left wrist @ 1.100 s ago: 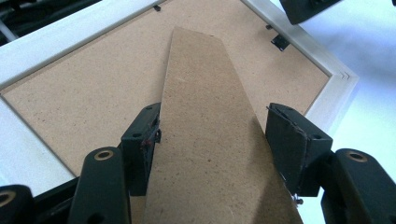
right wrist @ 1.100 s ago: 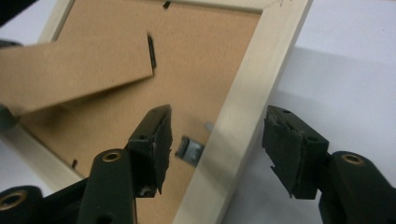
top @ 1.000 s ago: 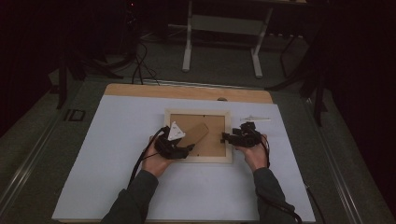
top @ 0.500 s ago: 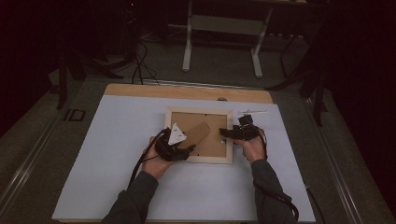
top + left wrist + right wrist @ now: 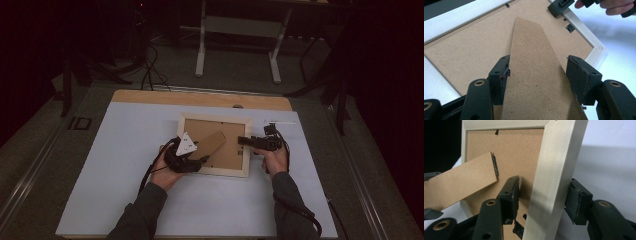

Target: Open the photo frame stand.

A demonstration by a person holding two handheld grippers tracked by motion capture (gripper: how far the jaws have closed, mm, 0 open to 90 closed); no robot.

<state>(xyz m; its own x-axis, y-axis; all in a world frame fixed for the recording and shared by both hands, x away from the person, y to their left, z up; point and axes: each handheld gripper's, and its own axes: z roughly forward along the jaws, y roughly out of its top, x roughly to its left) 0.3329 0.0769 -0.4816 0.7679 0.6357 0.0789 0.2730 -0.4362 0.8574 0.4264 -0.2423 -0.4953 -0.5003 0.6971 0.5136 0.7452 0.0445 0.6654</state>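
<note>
One picture frame lies face down on the white surface, its brown backing board upward. One brown stand flap, hinged to the backing, slants up from the board toward the left gripper.

Left gripper view: the flap passes between the two jaws. The left-hand jaw touches its edge; the right-hand jaw stands just beside the other edge, a sliver of gap showing, so the jaws are spread about the flap rather than pinching it.

Right gripper view: the right gripper straddles the pale wooden rail of the frame, one jaw inside over the backing board, the other outside over the surface. Both jaws stand just beside the rail; whether they press on it cannot be told.

Count: one frame, one flap, two grippers, several small black turn clips along the frame's inner edge.
</note>
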